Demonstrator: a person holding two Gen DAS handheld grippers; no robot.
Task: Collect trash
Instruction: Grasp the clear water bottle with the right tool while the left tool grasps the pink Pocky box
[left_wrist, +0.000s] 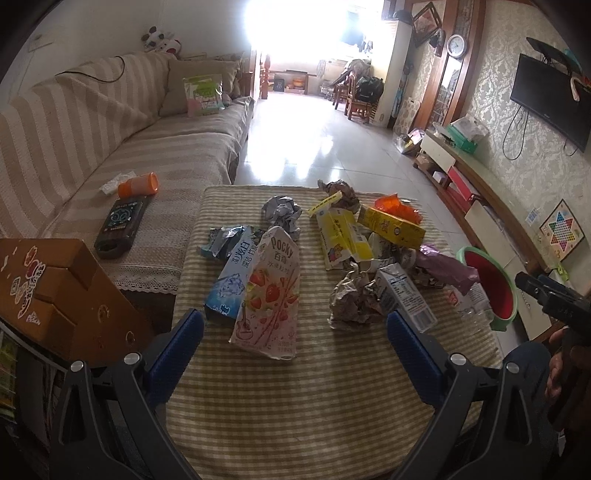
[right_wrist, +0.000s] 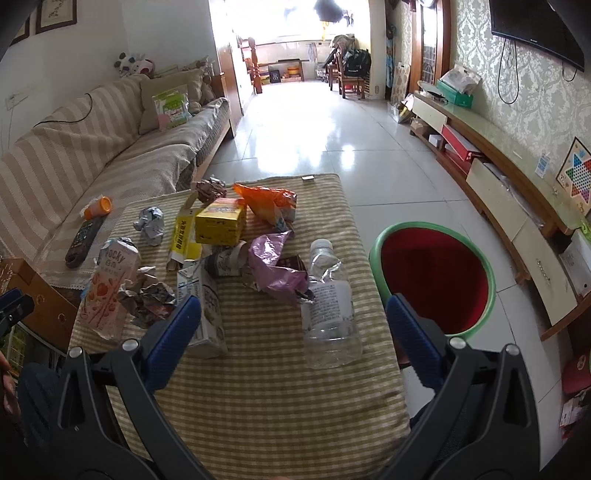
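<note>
Trash lies on a striped tablecloth: a pink Pocky box, a blue box, crumpled paper, a milk carton, yellow boxes and an orange bag. A clear plastic bottle lies near the table's right edge, beside a purple wrapper. A green-rimmed red bin stands on the floor to the right. My left gripper is open and empty, just short of the Pocky box. My right gripper is open and empty, around the bottle's near side.
A striped sofa on the left holds an orange cup and a remote. A wooden cabinet stands at the near left. A TV bench runs along the right wall. Tiled floor lies beyond the table.
</note>
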